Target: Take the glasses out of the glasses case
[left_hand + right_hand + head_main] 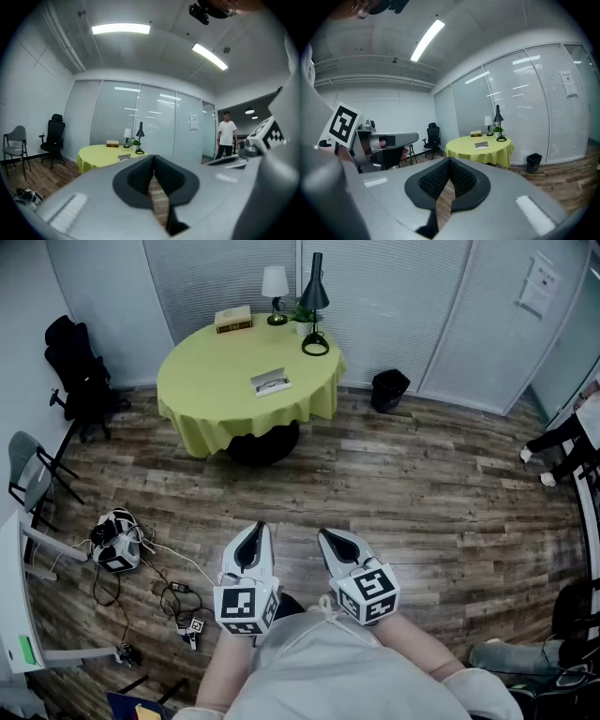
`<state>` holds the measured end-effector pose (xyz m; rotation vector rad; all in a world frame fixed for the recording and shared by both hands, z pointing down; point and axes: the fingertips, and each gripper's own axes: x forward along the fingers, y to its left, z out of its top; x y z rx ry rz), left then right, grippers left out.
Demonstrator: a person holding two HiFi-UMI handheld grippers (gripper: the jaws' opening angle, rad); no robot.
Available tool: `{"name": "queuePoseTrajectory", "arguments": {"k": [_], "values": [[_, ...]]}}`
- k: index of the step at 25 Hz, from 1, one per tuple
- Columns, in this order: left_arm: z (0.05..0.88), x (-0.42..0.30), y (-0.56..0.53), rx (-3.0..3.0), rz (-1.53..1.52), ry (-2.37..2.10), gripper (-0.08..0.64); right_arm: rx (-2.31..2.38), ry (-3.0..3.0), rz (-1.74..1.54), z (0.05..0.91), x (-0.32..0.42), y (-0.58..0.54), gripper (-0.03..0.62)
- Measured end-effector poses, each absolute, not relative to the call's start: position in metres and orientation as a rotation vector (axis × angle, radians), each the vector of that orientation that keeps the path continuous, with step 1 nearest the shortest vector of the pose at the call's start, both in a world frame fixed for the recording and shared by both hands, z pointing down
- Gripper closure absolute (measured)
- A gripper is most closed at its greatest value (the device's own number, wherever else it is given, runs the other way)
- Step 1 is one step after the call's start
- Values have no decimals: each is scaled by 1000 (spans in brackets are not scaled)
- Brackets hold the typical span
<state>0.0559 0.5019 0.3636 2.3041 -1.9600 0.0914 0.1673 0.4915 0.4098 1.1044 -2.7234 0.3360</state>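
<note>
Glasses case [271, 382] on table [202, 381], well apart from both closed jaws

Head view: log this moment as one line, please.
left gripper: shut, empty | right gripper: shut, empty | glasses case: on round table, untouched | position: both grippers over floor, short of table

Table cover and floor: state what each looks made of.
Table cover: yellow-green cloth, matte; it drapes over the edge in folds.
Floor: wood-look planks, low sheen; grain and seams show, but real wood or laminate is unclear.
</note>
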Motion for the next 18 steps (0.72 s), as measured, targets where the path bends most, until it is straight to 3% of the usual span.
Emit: {"name": "queuePoseTrajectory", "arguments": {"k": [18], "values": [[378, 73, 495, 2265, 103, -1934, 552, 1155, -2688, 414, 426, 191, 478, 592]]}}
